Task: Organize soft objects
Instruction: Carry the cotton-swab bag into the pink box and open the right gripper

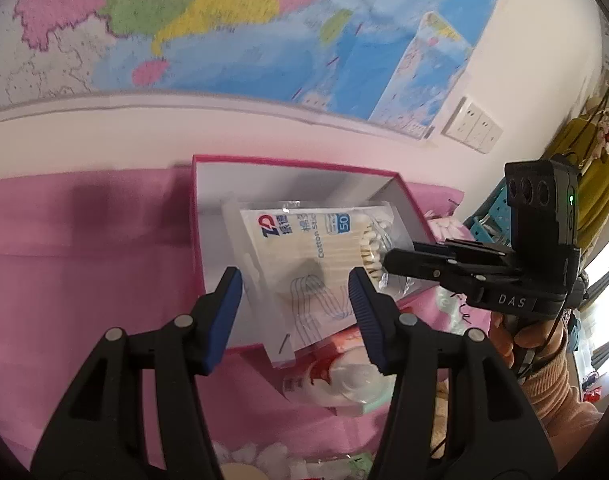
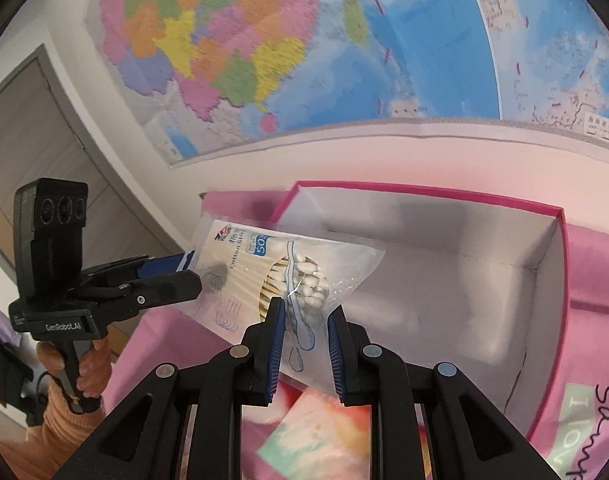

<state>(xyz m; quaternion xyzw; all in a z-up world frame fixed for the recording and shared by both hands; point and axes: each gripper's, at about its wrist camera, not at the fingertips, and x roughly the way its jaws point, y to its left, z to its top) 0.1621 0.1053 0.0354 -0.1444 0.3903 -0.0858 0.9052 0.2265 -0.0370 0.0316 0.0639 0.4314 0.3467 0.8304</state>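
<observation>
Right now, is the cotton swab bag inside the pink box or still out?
Partly in: the cotton swab bag hangs over the pink box, one end past its front rim, right gripper shut on it.

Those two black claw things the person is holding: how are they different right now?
The left gripper has its jaws spread wide, while the right gripper has its jaws close together, pinching the bag of cotton swabs. The right gripper is at the end of the bag with the swab tips, and the left gripper is at the opposite, printed end. Both are black with blue pads and meet at the bag over the pink box.
</observation>
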